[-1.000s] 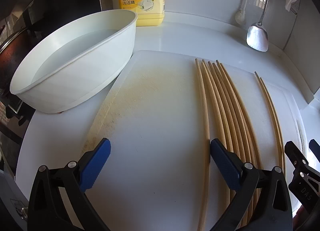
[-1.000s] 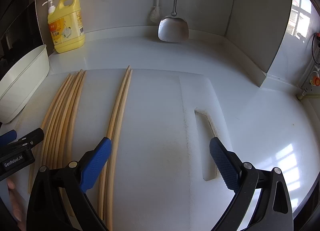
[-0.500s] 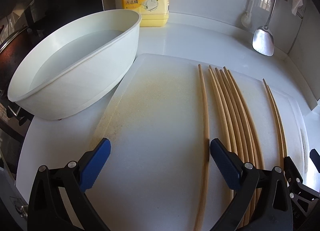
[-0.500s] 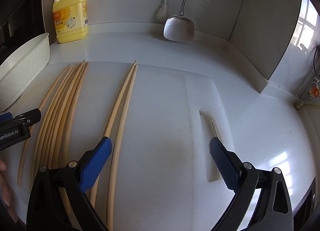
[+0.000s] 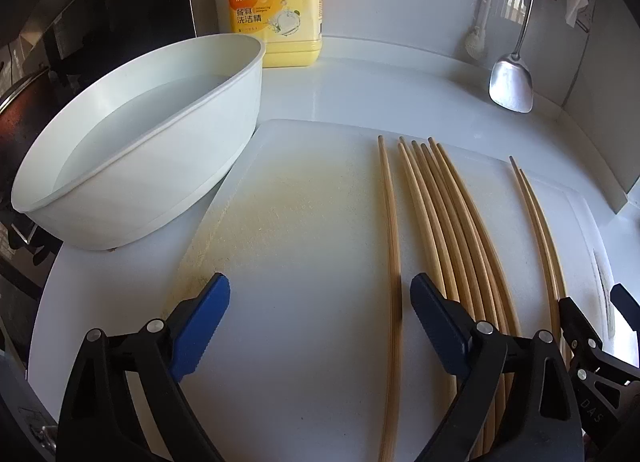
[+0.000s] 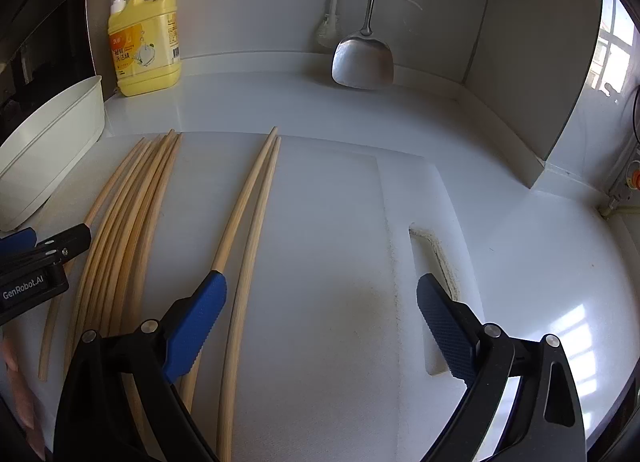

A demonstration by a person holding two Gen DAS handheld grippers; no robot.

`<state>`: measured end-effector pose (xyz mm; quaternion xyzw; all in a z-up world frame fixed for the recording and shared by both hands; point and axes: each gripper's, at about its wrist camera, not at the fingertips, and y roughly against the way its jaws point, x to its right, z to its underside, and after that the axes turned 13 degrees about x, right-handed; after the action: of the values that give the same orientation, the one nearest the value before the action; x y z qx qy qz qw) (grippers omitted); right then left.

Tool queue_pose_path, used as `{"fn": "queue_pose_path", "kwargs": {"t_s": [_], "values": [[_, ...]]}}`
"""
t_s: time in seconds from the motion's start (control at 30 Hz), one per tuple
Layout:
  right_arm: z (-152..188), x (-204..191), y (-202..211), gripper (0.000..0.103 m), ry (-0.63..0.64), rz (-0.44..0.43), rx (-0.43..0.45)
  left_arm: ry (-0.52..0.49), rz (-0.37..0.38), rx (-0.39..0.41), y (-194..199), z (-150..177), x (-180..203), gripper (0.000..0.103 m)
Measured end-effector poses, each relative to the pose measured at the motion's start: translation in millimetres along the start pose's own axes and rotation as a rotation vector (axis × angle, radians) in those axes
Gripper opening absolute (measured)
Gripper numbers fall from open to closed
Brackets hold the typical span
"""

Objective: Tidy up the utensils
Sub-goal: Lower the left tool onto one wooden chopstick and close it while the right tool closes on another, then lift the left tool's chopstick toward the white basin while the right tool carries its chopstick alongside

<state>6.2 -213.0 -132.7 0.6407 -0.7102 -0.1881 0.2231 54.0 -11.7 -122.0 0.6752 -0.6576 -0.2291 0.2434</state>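
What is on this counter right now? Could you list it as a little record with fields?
surface: white cutting board on a white counter
chopsticks: one single chopstick, a bundle of chopsticks beside it, a separate pair further right
basin: white basin holding water, left of the board
bottle: yellow dish soap bottle by the wall
spatula: metal spatula hanging at the back
left gripper: closing around the single chopstick, pads not touching it
right gripper: open, holding nothing
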Motion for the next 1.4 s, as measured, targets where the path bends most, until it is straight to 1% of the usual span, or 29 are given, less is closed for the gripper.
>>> {"fn": "queue_pose_path", "kwargs": {"t_s": [0.03, 0.13, 0.2, 0.23, 0.3, 0.33, 0.4, 0.43, 0.47, 0.5, 0.57, 0.63, 0.77, 0.9, 1.1, 1.27, 1.4], "values": [[-0.3, -0.2, 0.3, 0.091, 0.001, -0.001, 0.003, -0.001, 0.003, 0.003, 1.5, 0.6, 0.9, 0.085], [-2.3, -1.3, 0.8, 0.082, 0.000, -0.028, 0.005, -0.011, 0.018, 0.008, 3.7, -0.9, 5.2, 0.071], [-4.4, -5.2, 1.2, 0.070, 0.012, -0.046, 0.009, -0.019, 0.033, 0.007, 4.2, -2.9, 8.9, 0.059], [-5.5, -7.5, 1.4, 0.066, 0.021, -0.057, 0.011, -0.021, 0.040, 0.005, 4.5, -3.5, 10.1, 0.056], [-7.6, -12.1, 1.5, 0.053, 0.033, -0.075, 0.013, -0.022, 0.050, 0.002, 5.2, -4.6, 10.8, 0.043], [-8.2, -14.2, 2.0, 0.050, 0.041, -0.081, 0.014, -0.022, 0.058, 0.000, 5.5, -4.8, 11.1, 0.039], [-8.4, -17.7, 3.2, 0.038, 0.054, -0.097, 0.018, -0.025, 0.070, -0.002, 6.4, -4.8, 11.3, 0.024], [-8.2, -19.2, 4.3, 0.033, 0.057, -0.107, 0.019, -0.025, 0.078, -0.003, 7.0, -4.8, 12.0, 0.020], [-8.3, -21.2, 4.8, 0.026, 0.061, -0.121, 0.020, -0.025, 0.086, -0.005, 7.3, -4.4, 12.6, 0.012], [-8.7, -23.5, 5.2, 0.019, 0.070, -0.127, 0.020, -0.026, 0.091, -0.007, 7.7, -4.1, 12.9, 0.008], [-9.4, -28.2, 5.3, 0.008, 0.084, -0.133, 0.019, -0.024, 0.099, -0.010, 8.2, -3.7, 12.4, 0.008], [-9.5, -29.3, 5.5, 0.007, 0.088, -0.133, 0.018, -0.010, 0.117, -0.015, 9.3, -3.5, 8.6, 0.007], [-9.8, -20.5, 5.9, 0.007, 0.032, -0.158, 0.004, 0.007, 0.147, -0.034, 10.6, -2.4, 4.6, 0.007], [-7.5, -11.8, 9.1, 0.006, -0.023, -0.165, -0.007, 0.005, 0.162, -0.040, 15.8, -3.5, 4.9, 0.007], [-11.0, -4.4, 18.0, 0.006, -0.055, -0.161, 0.005, 0.002, 0.180, -0.035, 32.6, -13.4, 4.5, 0.007], [-31.6, -1.8, 36.0, 0.007, -0.056, -0.176, 0.033, 0.031, 0.191, -0.030, 55.8, -36.3, -2.8, 0.007], [-60.6, -7.6, 54.2, 0.007, -0.048, -0.213, 0.075, 0.062, 0.183, -0.011, 80.1, -60.6, -18.2, 0.007]]}}
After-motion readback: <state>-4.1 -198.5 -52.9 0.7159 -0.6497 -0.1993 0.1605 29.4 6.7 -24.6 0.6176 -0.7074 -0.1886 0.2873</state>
